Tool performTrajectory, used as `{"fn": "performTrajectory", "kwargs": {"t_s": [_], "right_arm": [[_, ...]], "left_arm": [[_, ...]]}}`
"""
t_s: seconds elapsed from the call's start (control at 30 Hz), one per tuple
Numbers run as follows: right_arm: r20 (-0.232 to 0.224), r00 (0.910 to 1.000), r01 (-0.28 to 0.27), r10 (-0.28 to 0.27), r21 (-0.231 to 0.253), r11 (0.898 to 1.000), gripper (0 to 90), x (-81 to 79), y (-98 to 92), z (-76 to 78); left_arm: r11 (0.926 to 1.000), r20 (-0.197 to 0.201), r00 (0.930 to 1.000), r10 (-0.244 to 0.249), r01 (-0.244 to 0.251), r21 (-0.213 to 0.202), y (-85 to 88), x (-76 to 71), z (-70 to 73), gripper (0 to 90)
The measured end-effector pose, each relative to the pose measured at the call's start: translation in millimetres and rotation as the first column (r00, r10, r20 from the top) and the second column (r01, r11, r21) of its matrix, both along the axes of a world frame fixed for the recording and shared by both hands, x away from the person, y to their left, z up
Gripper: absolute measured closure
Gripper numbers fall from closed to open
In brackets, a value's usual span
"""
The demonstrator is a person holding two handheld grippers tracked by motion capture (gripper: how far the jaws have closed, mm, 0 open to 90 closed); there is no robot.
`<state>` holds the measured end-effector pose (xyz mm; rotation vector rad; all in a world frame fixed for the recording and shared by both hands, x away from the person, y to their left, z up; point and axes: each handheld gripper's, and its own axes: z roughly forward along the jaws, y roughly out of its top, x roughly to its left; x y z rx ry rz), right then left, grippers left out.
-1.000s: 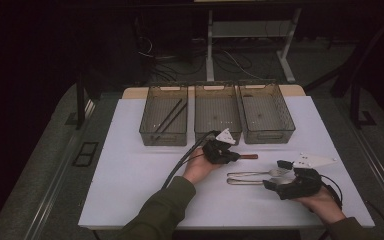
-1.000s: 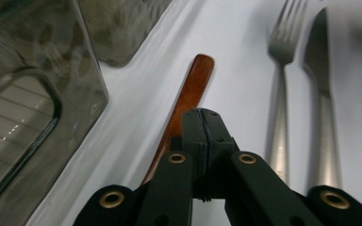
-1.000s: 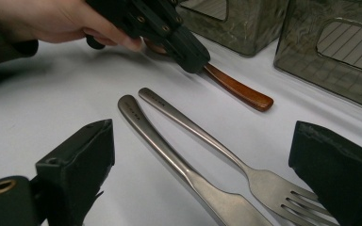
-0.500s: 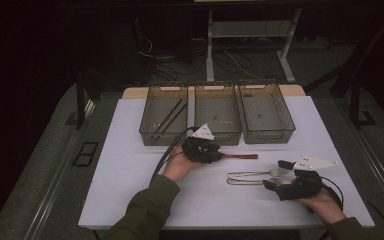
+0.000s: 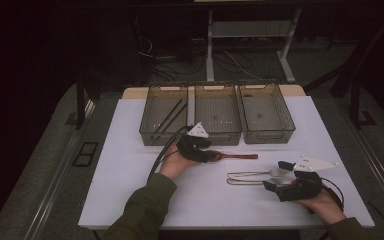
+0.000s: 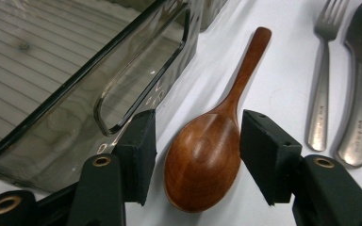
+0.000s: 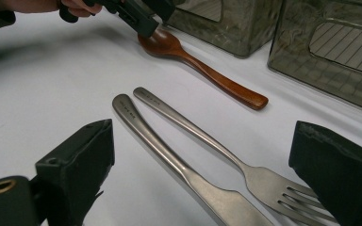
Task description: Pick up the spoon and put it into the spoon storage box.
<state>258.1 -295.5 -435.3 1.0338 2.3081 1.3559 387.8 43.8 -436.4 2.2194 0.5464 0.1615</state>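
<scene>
**Operator:** Jaws on my left gripper [image 6: 195,150] have just been opening. They now stand about half apart, with the bowl of the wooden spoon [image 6: 202,160] lying between the pads and clear of both. A second ago that gripper was pinched nearly shut, farther right along the front of the middle tray [image 5: 218,136]. Since then I have slid it left.

**Observer:** Did the spoon go with it?

**Operator:** No. It lies flat on the table [image 5: 130,175] just in front of the middle tray, where it was. Its bowl is by the tray's front left corner and its handle runs right along the front wall.

**Observer:** So where does that put you?

**Operator:** Lined up for a grasp but not holding anything, as I read it. Closing on the bowl comes next, then a lift over that front wall.

**Observer:** And your right side?

**Operator:** My right gripper [image 5: 277,176] hasn't moved. Its jaws are spread wide around the fork [image 7: 264,181] and knife [image 7: 169,160] without touching them. Both lie farther out from the tray than the spoon, towards its right.
</scene>
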Motion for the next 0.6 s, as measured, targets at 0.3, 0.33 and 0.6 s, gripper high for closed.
{"fn": "performTrajectory", "kwargs": {"t_s": [0.3, 0.33, 0.6], "right_arm": [[-0.004, 1.0, 0.003, -0.003, -0.005, 1.0, 6.9, -0.1, 0.5, -0.4], [-0.004, 1.0, 0.002, -0.002, -0.005, 1.0, 6.9, -0.2, 0.5, -0.4], [-0.004, 1.0, 0.006, -0.006, -0.006, 1.0, 6.9, 0.0, 0.4, -0.6]], "left_arm": [[0.9997, -0.023, 0.9997, -0.004, 0.005, 0.024, -3.1, 3.4, -8.9, 43.3], [0.9995, -0.024, 0.9997, -0.008, 0.009, 0.03, -3.5, 3.6, -9.6, 43.3], [0.9985, -0.035, 0.9993, -0.017, 0.019, 0.051, -5.3, 3.2, -12.3, 42.6]]}}
